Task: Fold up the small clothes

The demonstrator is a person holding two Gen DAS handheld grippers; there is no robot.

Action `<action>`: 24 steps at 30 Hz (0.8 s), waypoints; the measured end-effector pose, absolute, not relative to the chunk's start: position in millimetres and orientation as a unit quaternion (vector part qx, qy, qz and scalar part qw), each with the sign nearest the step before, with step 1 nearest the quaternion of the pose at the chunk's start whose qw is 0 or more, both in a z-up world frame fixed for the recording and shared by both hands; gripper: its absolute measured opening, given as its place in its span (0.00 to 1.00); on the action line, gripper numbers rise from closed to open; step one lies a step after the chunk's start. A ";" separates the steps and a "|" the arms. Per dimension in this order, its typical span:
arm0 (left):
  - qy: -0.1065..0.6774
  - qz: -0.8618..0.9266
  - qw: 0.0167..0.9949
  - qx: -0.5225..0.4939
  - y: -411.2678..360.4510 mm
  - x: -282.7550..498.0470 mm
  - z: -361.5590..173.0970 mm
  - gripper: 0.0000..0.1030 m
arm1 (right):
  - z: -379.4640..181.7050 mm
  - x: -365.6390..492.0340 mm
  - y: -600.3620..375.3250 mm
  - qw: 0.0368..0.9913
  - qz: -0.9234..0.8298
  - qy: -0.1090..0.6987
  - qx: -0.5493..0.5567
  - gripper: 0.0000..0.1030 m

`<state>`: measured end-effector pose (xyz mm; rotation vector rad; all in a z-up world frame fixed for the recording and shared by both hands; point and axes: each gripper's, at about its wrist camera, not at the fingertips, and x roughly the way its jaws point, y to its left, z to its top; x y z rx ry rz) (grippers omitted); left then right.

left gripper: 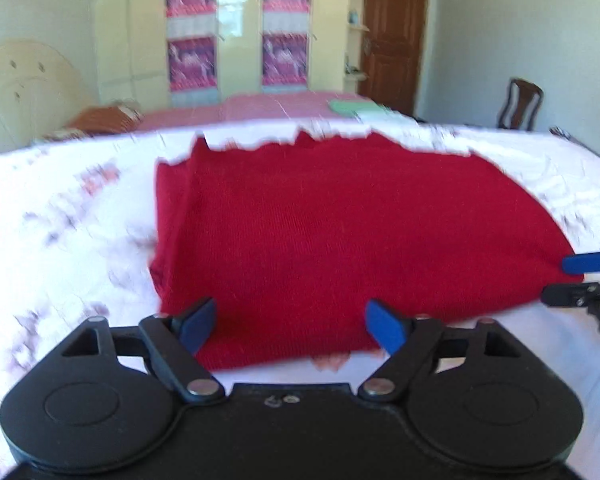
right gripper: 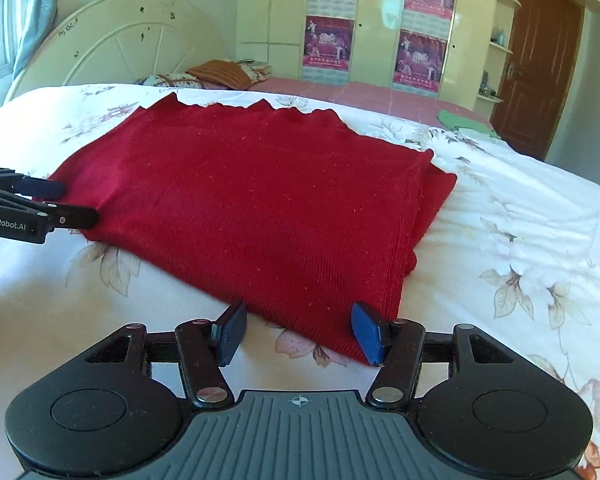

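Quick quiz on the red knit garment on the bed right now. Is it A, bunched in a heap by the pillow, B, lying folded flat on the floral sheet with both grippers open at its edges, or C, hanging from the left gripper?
B: the red garment lies flat on the floral sheet, with the left gripper and right gripper both open.

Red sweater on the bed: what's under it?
The red sweater lies on the white floral bedsheet, which shows all around it. Layered edges at its right side suggest it is folded over itself. Whatever lies beneath or between the layers is covered.
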<state>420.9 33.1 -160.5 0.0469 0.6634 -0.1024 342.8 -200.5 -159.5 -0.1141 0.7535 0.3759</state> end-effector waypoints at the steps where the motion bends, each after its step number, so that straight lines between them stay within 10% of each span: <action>1: 0.322 -0.047 0.945 0.022 32.2 420.9 -158.5 0.78 | -152.8 342.8 -202.6 0.916 0.179 0.358 -0.038 0.49; 8: 0.348 -0.035 0.937 0.014 35.1 424.6 -174.9 0.79 | -162.2 354.8 -213.6 0.910 0.144 0.388 -0.015 0.21; 24: 0.333 0.002 0.943 -0.012 49.0 405.5 -146.6 0.81 | -149.8 353.8 -220.2 0.912 0.139 0.385 0.012 0.22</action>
